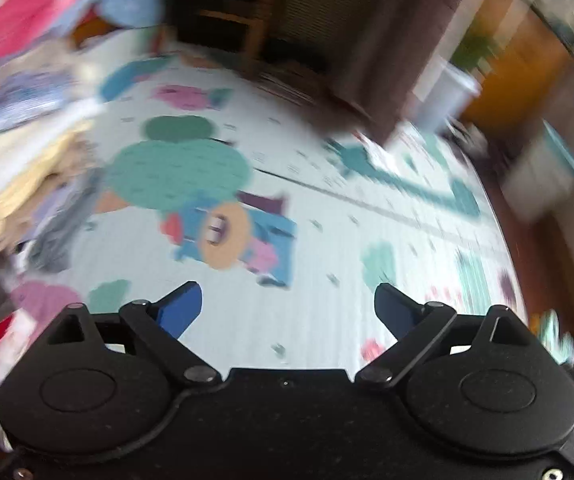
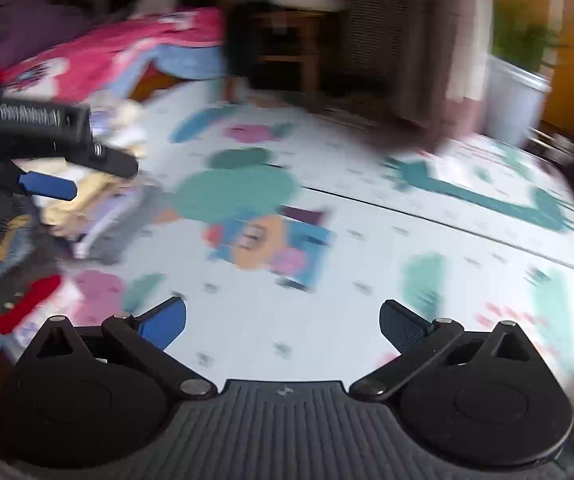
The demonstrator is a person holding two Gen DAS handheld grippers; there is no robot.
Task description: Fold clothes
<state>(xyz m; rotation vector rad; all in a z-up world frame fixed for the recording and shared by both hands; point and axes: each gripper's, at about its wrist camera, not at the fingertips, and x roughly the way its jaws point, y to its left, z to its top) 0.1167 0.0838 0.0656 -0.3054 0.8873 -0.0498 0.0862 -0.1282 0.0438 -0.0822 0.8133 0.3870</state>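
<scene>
patterned play mat (image 1: 327, 240), potted plant (image 2: 519, 80), wooden chair (image 1: 231, 12)

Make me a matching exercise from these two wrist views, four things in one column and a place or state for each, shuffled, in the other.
Things:
1. left gripper
2. pile of clothes
3. potted plant
4. play mat

Places or states:
A. heaped along the mat's left edge
B. standing beyond the mat's far right corner
C. jaws wide apart, nothing between them
D. spread flat under both grippers

Pairs: 1-C, 2-A, 3-B, 4-D
</scene>
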